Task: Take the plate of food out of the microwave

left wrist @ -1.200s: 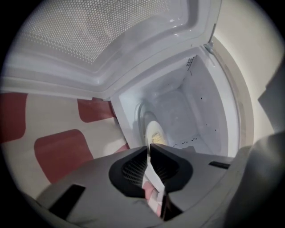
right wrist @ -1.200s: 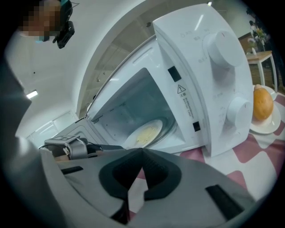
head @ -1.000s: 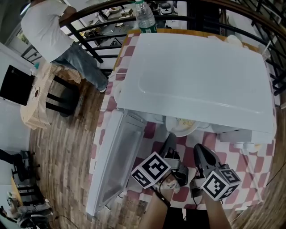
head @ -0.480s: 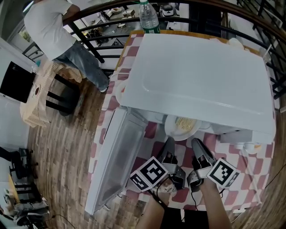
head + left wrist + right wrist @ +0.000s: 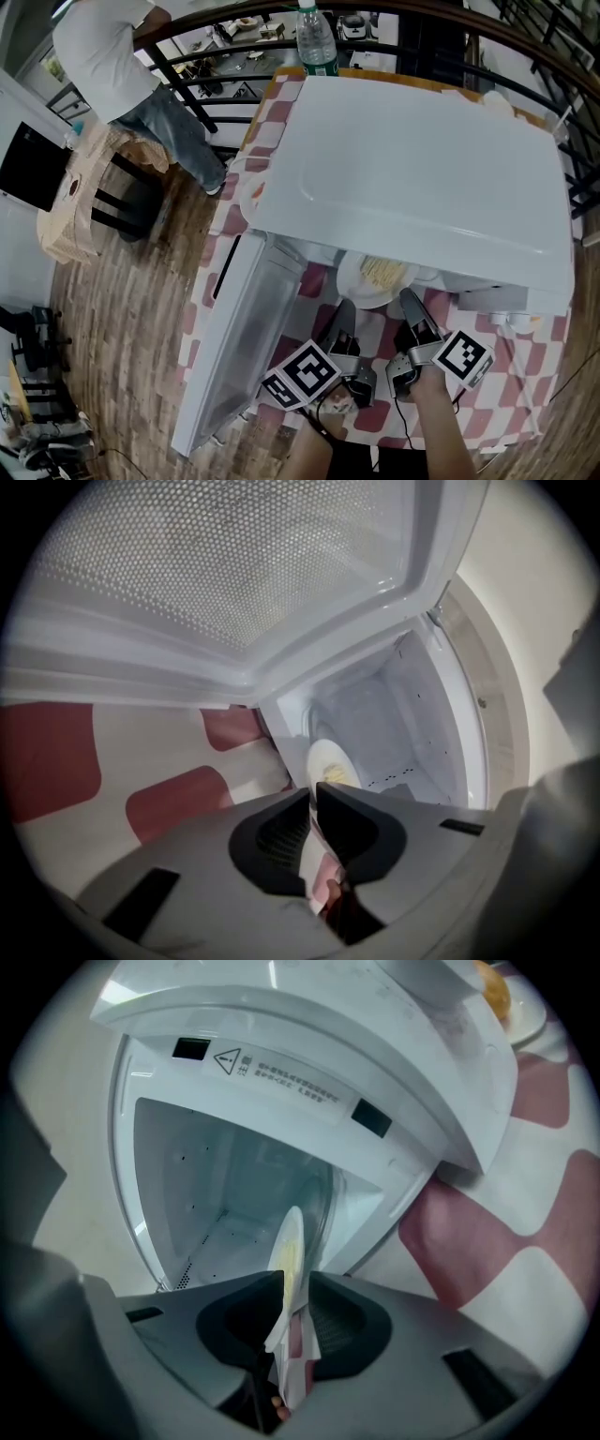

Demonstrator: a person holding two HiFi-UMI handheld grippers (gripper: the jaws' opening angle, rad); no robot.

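Jaws of left gripper [image 5: 312,795] nearly together, apparently pinching near rim of plate [image 5: 362,286]. Right gripper [image 5: 295,1281] jaws just opened wide, rim standing between pads, unpressed. Door [image 5: 234,347] already open. Plate with yellowish food [image 5: 382,269] sits at microwave [image 5: 422,159] mouth, partly out. Left to do: draw fully clear, set on checked cloth [image 5: 502,417].

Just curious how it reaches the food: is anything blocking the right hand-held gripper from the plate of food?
Nothing visible does. The door is swung open, and the rim of the plate sits between the jaws of the right hand-held gripper, which have just been opening.
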